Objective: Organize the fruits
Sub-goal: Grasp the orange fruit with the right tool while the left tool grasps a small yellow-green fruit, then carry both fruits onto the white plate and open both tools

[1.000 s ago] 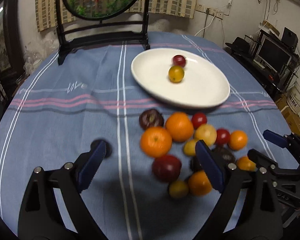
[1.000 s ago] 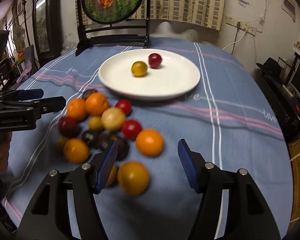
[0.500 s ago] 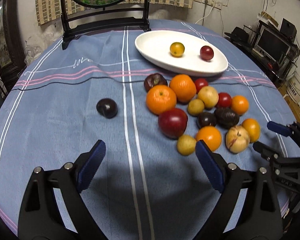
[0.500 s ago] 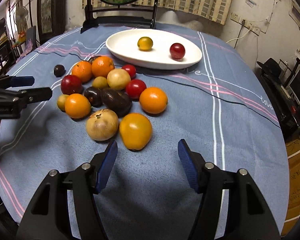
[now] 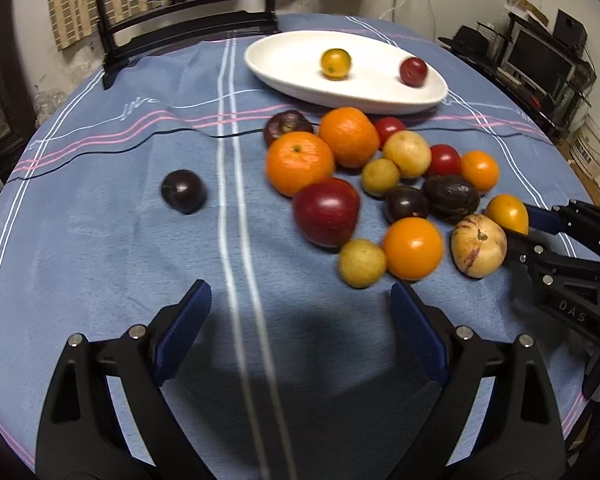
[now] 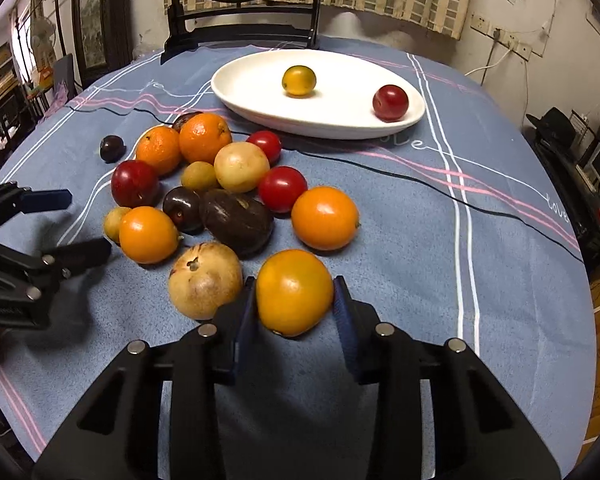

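Tablecloth (image 6: 420, 240): two plated fruits (image 6: 299, 80).

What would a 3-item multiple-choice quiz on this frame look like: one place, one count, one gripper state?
1. Where does the lone dark plum lie?
A. on the plate
B. on the cloth, apart from the pile
C. in a gripper

2. How many fruits are on the white plate?
A. none
B. two
C. five

3. What is the right gripper doing?
A. closed around the yellow-orange fruit
B. open over the plate
C. holding a plum

Answers: 1 B, it sits alone left of the white stripes. 2 B, one yellow and one red. 3 A, both pads touch its sides.
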The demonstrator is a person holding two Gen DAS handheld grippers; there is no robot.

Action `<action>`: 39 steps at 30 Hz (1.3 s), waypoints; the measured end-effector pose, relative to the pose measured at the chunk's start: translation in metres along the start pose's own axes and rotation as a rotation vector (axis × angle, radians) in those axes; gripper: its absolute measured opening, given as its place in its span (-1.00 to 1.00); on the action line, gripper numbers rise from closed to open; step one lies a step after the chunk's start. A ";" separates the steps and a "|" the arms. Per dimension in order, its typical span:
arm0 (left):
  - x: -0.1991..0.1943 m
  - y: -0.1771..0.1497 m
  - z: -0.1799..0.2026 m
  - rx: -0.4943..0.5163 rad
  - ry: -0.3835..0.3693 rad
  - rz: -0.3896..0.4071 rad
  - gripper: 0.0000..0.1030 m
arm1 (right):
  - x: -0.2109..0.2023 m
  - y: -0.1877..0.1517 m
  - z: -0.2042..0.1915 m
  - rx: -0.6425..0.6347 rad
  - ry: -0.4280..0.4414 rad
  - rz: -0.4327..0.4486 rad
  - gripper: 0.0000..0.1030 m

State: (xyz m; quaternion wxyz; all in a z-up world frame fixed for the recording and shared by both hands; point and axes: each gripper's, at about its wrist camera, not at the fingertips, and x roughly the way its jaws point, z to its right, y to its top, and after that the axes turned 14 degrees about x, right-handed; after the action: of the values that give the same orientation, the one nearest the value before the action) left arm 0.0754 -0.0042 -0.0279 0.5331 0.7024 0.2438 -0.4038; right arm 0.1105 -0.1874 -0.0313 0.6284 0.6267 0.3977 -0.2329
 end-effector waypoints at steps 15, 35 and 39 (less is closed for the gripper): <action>0.014 0.021 0.017 0.031 0.041 -0.021 -0.12 | -0.014 -0.007 0.008 0.014 0.031 0.034 -0.27; -0.048 0.073 -0.014 0.033 0.021 0.176 -0.49 | -0.050 0.039 0.011 0.042 0.068 0.192 -0.26; -0.036 0.109 -0.022 0.008 -0.010 0.194 -0.49 | -0.040 0.071 0.009 0.055 0.070 0.222 -0.26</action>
State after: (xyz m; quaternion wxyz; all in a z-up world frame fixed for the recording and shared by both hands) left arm 0.1464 -0.0147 0.0644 0.5681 0.7228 0.1705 -0.3546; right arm 0.1456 -0.1968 0.0419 0.6188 0.6915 0.3410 -0.1506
